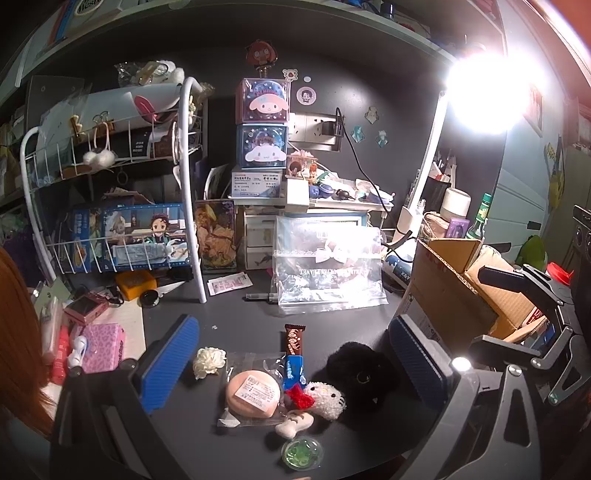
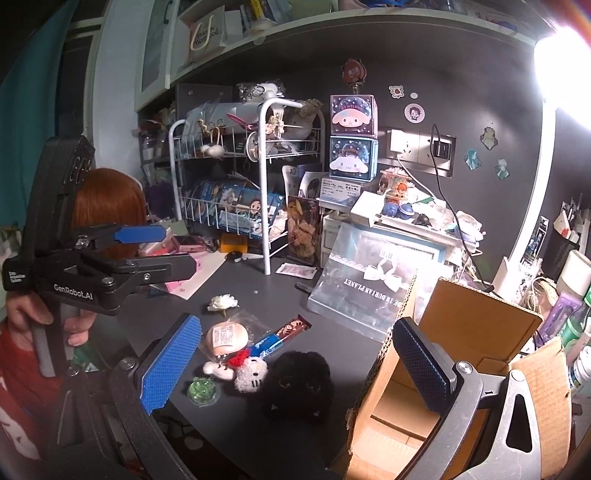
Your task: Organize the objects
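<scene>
Both the left gripper (image 1: 291, 365) and the right gripper (image 2: 295, 365) hang with jaws spread as wide as they go, holding nothing and touching nothing. Just ahead of them a small heap lies on the dark desk (image 1: 236, 317): black plush (image 1: 360, 380), white cat plush (image 1: 327, 400), wrapped round puff (image 1: 253, 395), chocolate bar (image 1: 294, 338), white flower (image 1: 208, 362), green-bead pot (image 1: 302, 452). Nothing appears sorted yet, so the step seems to be choosing a first piece; the next move likely calls for lowering one gripper over a single item, pinching it and carrying it to the open cardboard box (image 2: 476, 332) at the right.

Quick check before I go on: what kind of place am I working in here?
Most likely a personal desk in a bedroom or dorm: a dark desktop under an overhead shelf, a white wire rack crammed with anime merchandise, stacked cartoon character boxes and a bright desk lamp.
</scene>
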The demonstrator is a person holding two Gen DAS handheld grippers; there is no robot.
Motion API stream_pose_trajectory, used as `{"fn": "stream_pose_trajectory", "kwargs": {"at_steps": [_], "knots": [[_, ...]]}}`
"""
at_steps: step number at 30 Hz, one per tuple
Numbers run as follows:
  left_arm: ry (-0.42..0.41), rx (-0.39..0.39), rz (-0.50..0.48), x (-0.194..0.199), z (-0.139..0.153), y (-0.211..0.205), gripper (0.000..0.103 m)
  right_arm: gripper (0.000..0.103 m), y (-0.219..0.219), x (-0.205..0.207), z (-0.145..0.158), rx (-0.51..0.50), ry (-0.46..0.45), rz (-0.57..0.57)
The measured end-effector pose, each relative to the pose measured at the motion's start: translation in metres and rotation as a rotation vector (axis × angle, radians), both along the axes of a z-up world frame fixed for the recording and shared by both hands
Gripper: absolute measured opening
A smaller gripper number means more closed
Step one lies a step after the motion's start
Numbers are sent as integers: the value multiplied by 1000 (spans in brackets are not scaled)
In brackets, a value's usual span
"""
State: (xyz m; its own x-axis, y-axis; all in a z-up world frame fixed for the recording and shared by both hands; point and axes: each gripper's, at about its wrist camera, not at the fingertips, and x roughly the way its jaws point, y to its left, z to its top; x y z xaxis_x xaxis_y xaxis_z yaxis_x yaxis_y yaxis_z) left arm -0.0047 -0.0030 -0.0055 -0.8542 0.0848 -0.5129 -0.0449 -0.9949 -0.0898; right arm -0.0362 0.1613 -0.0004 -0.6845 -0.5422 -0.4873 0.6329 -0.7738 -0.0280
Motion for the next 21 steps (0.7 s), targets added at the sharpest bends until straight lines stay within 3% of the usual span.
{"fn": "stream_pose_trajectory", "kwargs": {"at_steps": [21], "knots": [[4,0,-4,2,-1,-1,102,103,3,4,0,6,6,-23]]}}
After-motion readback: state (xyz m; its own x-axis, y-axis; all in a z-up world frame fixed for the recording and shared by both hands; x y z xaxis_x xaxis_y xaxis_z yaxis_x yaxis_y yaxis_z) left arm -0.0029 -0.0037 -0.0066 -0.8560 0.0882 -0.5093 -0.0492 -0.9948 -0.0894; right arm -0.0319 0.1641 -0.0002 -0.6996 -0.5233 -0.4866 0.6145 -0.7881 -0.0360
